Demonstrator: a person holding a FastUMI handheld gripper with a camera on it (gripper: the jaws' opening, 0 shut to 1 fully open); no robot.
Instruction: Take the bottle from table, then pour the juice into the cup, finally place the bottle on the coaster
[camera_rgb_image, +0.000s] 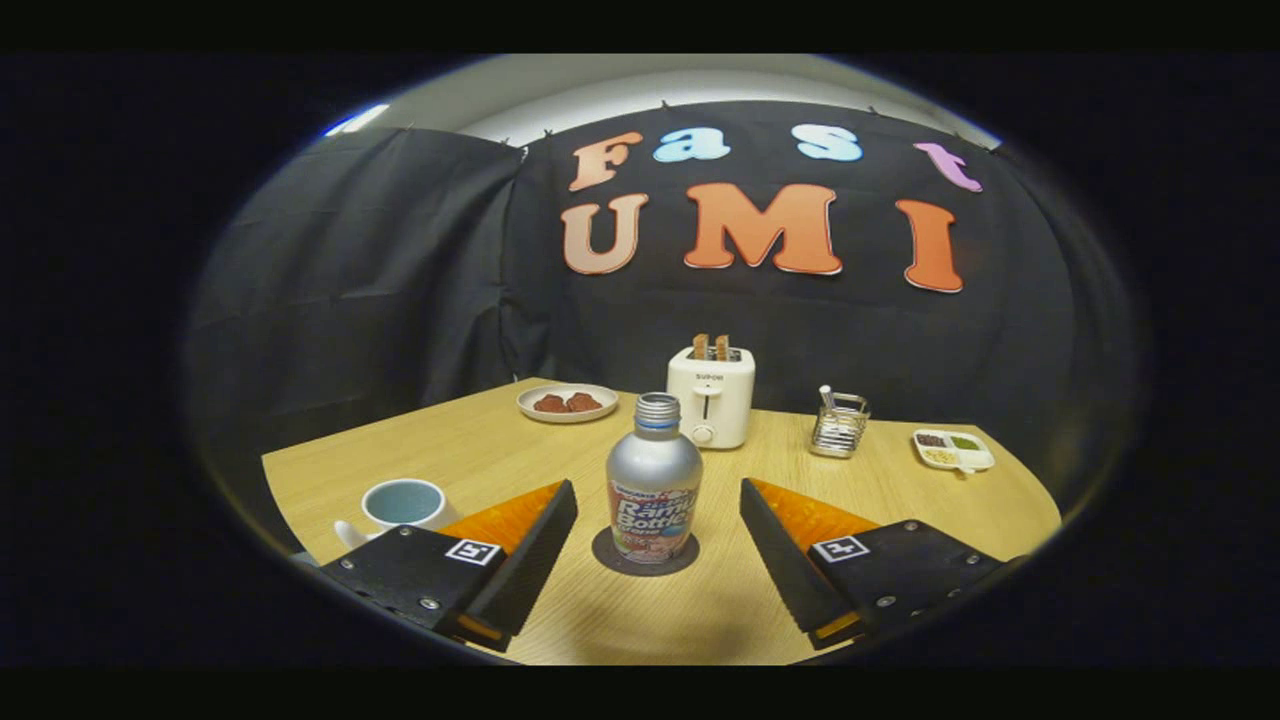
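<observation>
Silver bottle (654, 480) stands upright on dark coaster (645, 553), between the fingers of the hand-held gripper (658, 498), spread wide, touching nothing. Cup (403, 503) at 9 o'clock of bottle on the bench (720, 610).

Cup (402, 505) partly hidden behind claw (658, 500) finger; dish contents indistinct.

The bottle (654, 478) stands upright on the coaster (644, 555), on the worktop (480, 445). Left of the bottle: the cup (402, 504). Behind the bottle: the toaster (711, 396). Behind and left of the bottle: a plate (567, 403). Behind and right of the bottle: a wire holder (839, 425), then a divided dish (952, 450). The hand-held gripper (658, 495) has one finger on each side of the bottle, both apart from it.
</observation>
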